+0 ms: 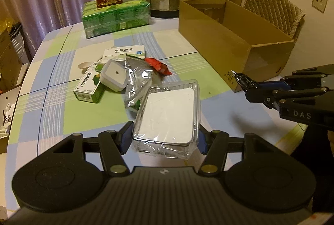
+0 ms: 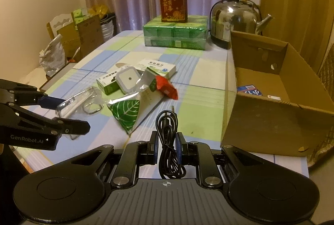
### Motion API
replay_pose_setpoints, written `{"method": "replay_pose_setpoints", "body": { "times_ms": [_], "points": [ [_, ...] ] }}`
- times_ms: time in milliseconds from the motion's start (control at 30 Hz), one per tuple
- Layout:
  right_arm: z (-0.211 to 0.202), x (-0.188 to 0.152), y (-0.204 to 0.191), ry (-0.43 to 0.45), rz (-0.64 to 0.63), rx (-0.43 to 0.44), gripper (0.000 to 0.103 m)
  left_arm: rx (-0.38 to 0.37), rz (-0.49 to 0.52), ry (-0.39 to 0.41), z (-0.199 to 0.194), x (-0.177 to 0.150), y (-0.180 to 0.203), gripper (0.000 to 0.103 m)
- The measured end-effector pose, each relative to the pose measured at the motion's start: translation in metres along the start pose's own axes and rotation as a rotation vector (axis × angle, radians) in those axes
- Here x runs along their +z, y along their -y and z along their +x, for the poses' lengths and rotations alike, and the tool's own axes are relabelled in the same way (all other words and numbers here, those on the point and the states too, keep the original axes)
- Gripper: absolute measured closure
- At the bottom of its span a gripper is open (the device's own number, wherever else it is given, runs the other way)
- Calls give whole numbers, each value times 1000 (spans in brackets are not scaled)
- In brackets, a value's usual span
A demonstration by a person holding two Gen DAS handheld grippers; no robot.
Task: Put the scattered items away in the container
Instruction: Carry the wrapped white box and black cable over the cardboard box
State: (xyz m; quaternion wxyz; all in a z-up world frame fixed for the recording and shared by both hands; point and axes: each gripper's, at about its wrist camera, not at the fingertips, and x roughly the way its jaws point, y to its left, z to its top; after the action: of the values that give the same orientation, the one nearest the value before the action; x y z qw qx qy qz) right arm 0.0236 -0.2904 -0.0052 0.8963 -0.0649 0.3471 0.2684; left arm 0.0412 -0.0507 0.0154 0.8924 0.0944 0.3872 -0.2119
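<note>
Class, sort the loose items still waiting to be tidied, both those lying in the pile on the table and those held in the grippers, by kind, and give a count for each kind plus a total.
Medicine boxes: 2 (white-and-blue box, green-and-white box)
Pouches and wrappers: 2 (foil leaf pouch, red wrapper)
White square device: 1
Clear plastic case, in left gripper: 1
Black cable, in right gripper: 1
Total: 7

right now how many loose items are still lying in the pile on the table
6 that I can see: two medicine boxes, green and white; a white night light on the green box; a foil pouch; a red packet; a pale spoon-like item. Others may be hidden underneath.
</note>
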Motion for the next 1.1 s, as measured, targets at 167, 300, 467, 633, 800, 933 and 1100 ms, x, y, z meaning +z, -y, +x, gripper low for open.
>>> {"method": "replay_pose_setpoints", "body": {
  "times_ms": [167,300,467,633,800,933,1100],
  "points": [
    [-5,2,2,8,10,1,90,-6,12,6,-2,4,5,48],
    [-10,6,7,23,13,-8,90,-14,27,19,-3,12,10,48],
    [-22,12,22,52,35,-36,90,-37,58,36,1,27,23,48],
    [-35,21,49,83,70,-83,90,-75,102,55,8,47,46,48],
    [-43,34,81,117,100,-132,90,-114,153,79,16,71,74,48],
    [-44,45,108,140,125,-175,90,-144,187,106,23,94,94,48],
    [-44,56,136,148,133,-215,90,-170,228,134,38,122,118,48]
  ]
}}
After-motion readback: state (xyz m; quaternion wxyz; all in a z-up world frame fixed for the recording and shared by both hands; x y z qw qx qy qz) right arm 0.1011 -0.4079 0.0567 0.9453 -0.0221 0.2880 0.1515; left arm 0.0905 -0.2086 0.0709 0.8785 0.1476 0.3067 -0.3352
